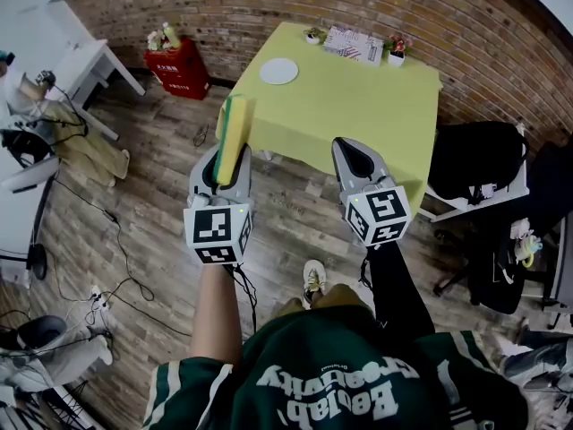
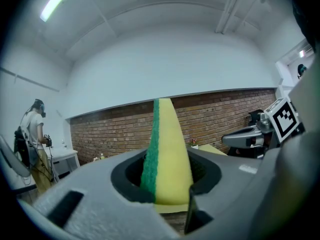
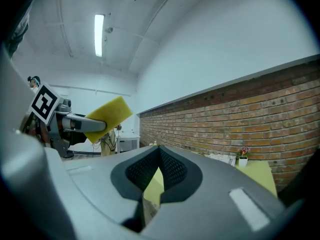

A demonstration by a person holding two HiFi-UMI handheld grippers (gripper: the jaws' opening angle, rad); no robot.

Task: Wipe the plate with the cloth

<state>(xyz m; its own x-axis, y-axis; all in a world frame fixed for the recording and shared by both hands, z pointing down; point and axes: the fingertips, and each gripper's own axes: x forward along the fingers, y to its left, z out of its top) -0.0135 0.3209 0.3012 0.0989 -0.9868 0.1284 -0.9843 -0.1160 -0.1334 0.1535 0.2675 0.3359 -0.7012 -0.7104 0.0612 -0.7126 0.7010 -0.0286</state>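
A white plate point(image 1: 278, 71) lies near the far left corner of a table covered in yellow-green cloth point(image 1: 358, 106). The wiping thing is a yellow sponge with a green scouring side point(image 1: 235, 131) point(image 2: 167, 154) point(image 3: 107, 116). It stands on edge out of my left gripper point(image 1: 228, 170) point(image 2: 167, 186), which is shut on it. My right gripper point(image 1: 347, 148) point(image 3: 159, 156) has its jaws together with nothing between them. Both grippers hang over the wooden floor, short of the table's near edge and well away from the plate.
On the table's far side are a printed box point(image 1: 352, 43) and small potted plants point(image 1: 397, 52). A red crate point(image 1: 179, 68) stands left of the table, a black chair point(image 1: 474, 164) to its right. White desks point(image 1: 81, 65) and floor cables point(image 1: 107, 231) lie left. A person point(image 2: 32, 134) stands far off.
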